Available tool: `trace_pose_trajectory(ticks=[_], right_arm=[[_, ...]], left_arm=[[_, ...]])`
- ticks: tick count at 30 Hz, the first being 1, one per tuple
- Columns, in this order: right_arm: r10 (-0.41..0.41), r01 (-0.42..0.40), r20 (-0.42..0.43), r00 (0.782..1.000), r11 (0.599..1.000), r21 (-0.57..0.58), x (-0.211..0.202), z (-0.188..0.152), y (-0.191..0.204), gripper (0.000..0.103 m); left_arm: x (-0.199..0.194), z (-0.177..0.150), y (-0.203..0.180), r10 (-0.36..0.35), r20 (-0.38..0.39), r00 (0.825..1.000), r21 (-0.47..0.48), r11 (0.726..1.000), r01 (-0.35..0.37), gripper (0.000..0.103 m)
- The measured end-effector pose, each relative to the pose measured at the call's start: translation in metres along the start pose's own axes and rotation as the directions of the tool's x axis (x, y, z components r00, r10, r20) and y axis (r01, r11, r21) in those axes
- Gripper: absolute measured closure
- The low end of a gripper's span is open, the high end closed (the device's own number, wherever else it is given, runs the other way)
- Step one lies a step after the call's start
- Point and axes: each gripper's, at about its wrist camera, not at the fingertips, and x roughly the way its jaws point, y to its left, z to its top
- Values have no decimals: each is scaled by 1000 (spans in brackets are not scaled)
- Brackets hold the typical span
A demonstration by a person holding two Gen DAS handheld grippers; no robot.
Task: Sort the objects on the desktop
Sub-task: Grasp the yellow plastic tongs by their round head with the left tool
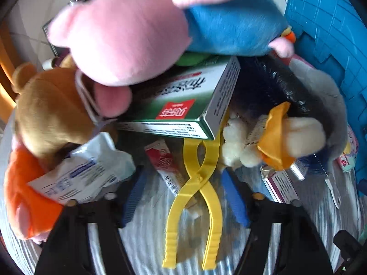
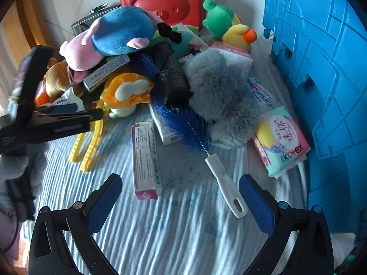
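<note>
step: reach, grasp not yet made | left gripper [image 1: 185, 197] jaws spread astride yellow tongs [image 1: 195, 183] on striped desk [image 2: 160, 236] | right gripper [image 2: 181, 204] jaws spread, empty, near brush handle [image 2: 226, 184] | next: likely pinch tongs, lift clear of pile

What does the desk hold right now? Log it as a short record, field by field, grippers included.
surface: striped cloth
pile: plush toys, boxes and packets heaped toward the far side
left gripper: open, pads either side of the yellow tongs, not pressing
right gripper: open, nothing between the pads
nearest right gripper: white-handled blue brush and pink-ended box
container: blue crate at the right edge
far side: red bear-face case
</note>
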Motion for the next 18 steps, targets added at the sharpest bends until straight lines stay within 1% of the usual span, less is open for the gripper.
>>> trace_pose_trajectory(ticks=[1,2,3,5,8,9,11,15,17,18], right_arm=[[6,-6,-3,1000,1000,1,3,2,1,0],[13,-13,-10,1000,1000,2,6,3,2,0],[18,-18,-19,1000,1000,3,9,4,3,0],[35,-35,-49,998,999,4,18,6,8,0],[59,-59,-93,994,998,10,33,8,17,0],[64,-63,-100,993,998,6,37,8,20,2],[57,-59,-111,992,998,-14,44,10,28,14],[59,-65,-127,990,997,-44,57,15,40,19],[44,-53,-134,990,997,-64,62,16,46,35],[34,-44,-142,989,997,-68,64,16,47,54]], left_arm=[[6,-2,1,-28,-26,999,-7,1000,28,64],[7,-5,2,-37,-29,999,-16,999,36,68],[4,-9,4,-46,-16,999,-25,999,45,69],[-4,-22,7,-42,-18,999,-27,999,42,69],[-20,-55,16,-32,-26,999,-33,999,31,69],[-25,-66,19,-32,-25,999,-39,999,31,69],[-36,-88,28,-19,-34,999,-51,999,17,69],[-49,-114,42,-10,-64,998,-81,997,5,69],[-53,-121,46,-4,-70,998,-81,997,-2,69],[-55,-122,47,0,-68,998,-83,997,-6,69]])
